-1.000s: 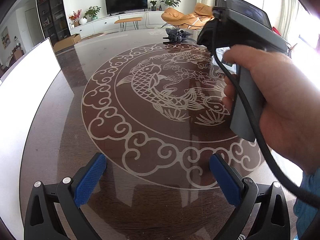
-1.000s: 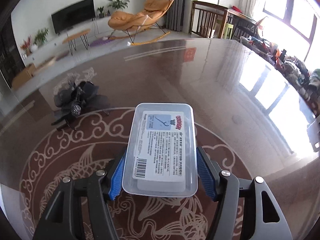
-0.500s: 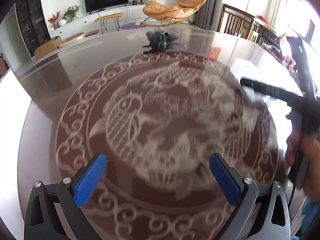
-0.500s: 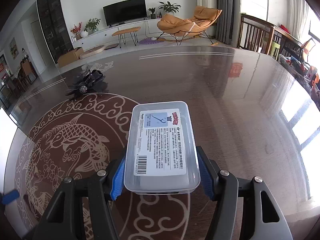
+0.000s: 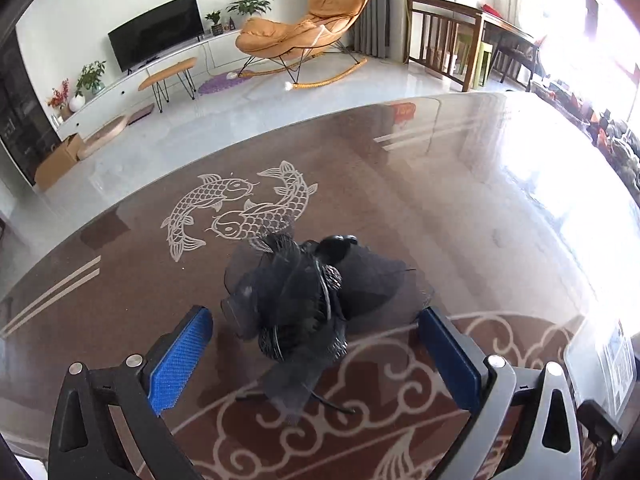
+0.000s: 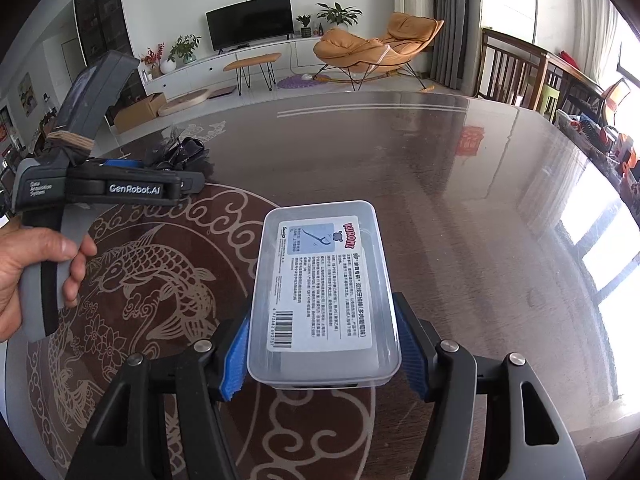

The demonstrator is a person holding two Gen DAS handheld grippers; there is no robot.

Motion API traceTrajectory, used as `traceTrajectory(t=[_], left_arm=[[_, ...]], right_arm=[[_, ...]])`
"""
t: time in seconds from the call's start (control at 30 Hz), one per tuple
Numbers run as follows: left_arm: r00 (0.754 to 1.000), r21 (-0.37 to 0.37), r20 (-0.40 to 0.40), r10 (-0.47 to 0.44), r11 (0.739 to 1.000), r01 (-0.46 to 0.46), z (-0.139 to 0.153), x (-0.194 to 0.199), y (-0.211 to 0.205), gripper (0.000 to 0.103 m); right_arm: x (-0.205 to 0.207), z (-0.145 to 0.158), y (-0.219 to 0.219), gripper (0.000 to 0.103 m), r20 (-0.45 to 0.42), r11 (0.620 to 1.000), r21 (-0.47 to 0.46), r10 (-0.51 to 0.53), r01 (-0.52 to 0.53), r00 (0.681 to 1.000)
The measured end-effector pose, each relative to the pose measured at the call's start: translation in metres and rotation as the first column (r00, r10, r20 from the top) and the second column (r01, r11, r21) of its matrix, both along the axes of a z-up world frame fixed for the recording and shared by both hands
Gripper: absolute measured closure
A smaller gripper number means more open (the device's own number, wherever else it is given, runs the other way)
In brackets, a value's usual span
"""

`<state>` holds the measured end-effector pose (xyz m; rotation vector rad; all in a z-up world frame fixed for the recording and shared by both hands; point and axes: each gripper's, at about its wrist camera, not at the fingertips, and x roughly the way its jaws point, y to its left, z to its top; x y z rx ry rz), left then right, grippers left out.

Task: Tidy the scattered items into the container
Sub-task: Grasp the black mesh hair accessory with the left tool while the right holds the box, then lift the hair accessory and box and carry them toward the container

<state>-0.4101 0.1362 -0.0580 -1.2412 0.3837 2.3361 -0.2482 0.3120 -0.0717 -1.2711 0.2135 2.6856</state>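
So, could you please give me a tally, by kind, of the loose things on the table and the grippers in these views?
Clear plastic boxes with a printed label: 1, between the right gripper's pads.
Black mesh-and-feather hair ornaments: 1, lying between the open left gripper's pads, untouched.
Handheld grippers: 2.
Total: 4.

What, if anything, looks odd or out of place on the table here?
Nothing looks spilled or broken. A black mesh hair ornament lies in a crumpled heap on the table, between the open left tongs. The clear plastic box sits straight in the right tongs, lid on.
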Motion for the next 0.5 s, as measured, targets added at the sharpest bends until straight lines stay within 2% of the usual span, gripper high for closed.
traceTrajectory(t=[0.03, 0.07, 0.1, 0.13, 0.2, 0.3, 0.4, 0.5], left_arm=[[1.000, 0.021, 0.007, 0.004, 1.000, -0.004, 0.000, -0.004, 0.000, 0.005], [1.000, 0.032, -0.010, 0.009, 0.999, -0.008, 0.003, -0.005, -0.002, 0.024], [1.000, 0.043, -0.022, 0.019, 0.999, -0.018, 0.006, -0.006, -0.004, 0.051], [0.999, 0.050, -0.019, 0.042, 0.998, -0.041, 0.009, -0.006, -0.007, 0.065], [0.997, 0.084, 0.011, 0.072, 0.994, -0.073, 0.011, -0.005, -0.015, 0.067], [0.995, 0.060, -0.004, 0.097, 0.993, -0.097, 0.013, 0.022, -0.030, 0.067], [0.988, 0.063, 0.006, 0.154, 0.986, -0.154, 0.012, 0.081, -0.059, 0.067], [0.969, 0.081, 0.021, 0.244, 0.966, -0.245, 0.009, 0.159, -0.098, 0.067]], right_arm=[[0.000, 0.000, 0.000, 0.040, 0.000, 1.000, 0.000, 0.000, 0.000, 1.000], [0.000, 0.000, 0.000, 0.040, -0.001, 1.000, -0.002, 0.000, 0.000, 1.000], [0.000, 0.001, 0.001, 0.040, -0.001, 1.000, -0.004, 0.000, 0.000, 1.000], [0.000, 0.001, 0.001, 0.040, -0.002, 1.000, -0.006, 0.000, 0.000, 1.000], [0.002, 0.001, 0.002, 0.040, -0.005, 1.000, -0.013, 0.000, 0.000, 1.000], [0.002, 0.002, 0.004, 0.039, -0.009, 1.000, -0.025, 0.002, -0.002, 1.000], [0.004, 0.003, 0.006, 0.039, -0.023, 0.998, -0.056, 0.020, -0.022, 1.000], [0.006, 0.003, -0.005, 0.040, -0.034, 0.990, -0.079, 0.113, -0.116, 0.993]])
